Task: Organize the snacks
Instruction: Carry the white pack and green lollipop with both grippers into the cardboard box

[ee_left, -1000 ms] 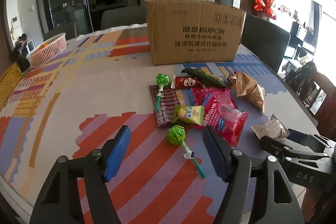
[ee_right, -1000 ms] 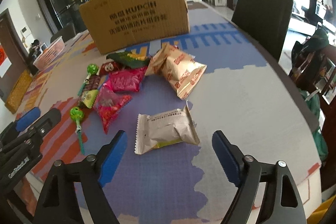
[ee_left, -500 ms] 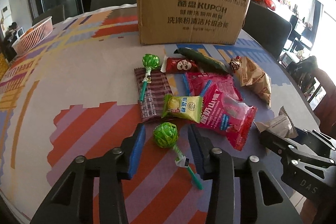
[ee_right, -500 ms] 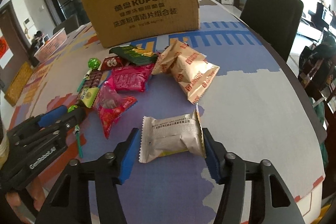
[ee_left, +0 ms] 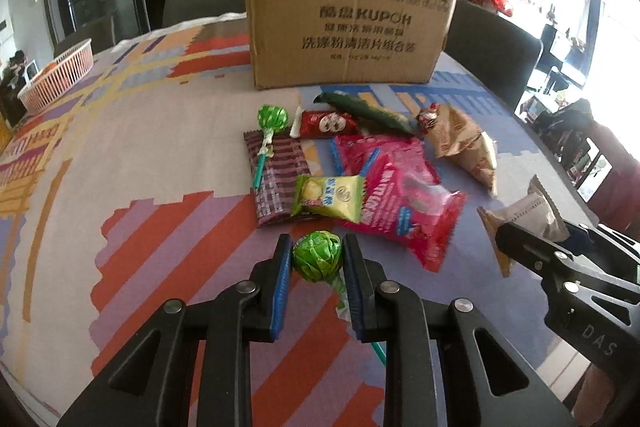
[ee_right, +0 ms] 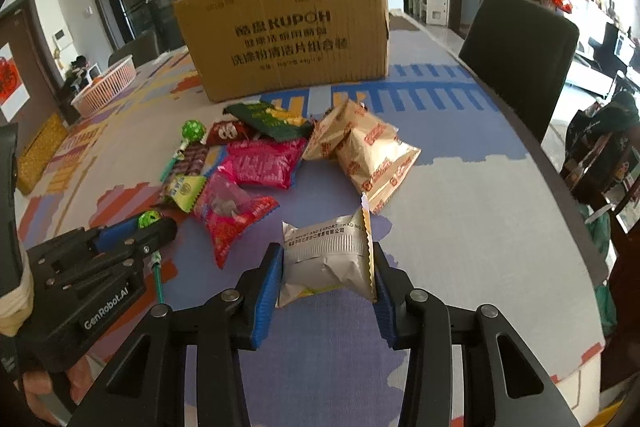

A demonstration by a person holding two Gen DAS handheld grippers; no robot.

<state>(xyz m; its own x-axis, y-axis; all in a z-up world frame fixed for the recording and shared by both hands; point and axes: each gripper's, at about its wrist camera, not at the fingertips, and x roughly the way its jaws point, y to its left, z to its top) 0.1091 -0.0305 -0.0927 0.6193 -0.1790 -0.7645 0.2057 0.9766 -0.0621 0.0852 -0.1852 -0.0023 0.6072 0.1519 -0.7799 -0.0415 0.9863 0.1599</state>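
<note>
Green lollipop point(ee_left: 317, 255); pink packets point(ee_left: 404, 203); tablecloth point(ee_left: 160, 211) red-lilac striped, perhaps.

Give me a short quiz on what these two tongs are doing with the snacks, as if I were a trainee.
1. True or false: the left tongs grip a red candy bar.
2. What sits between the right tongs?
3. Which stands behind the snack pile: A) cardboard box, B) glass jar, C) metal tray?

Key:
1. False; both tongs have just been closing, the left pair on the green lollipop.
2. The silver snack packet, pads pressing both ends.
3. A.
</note>
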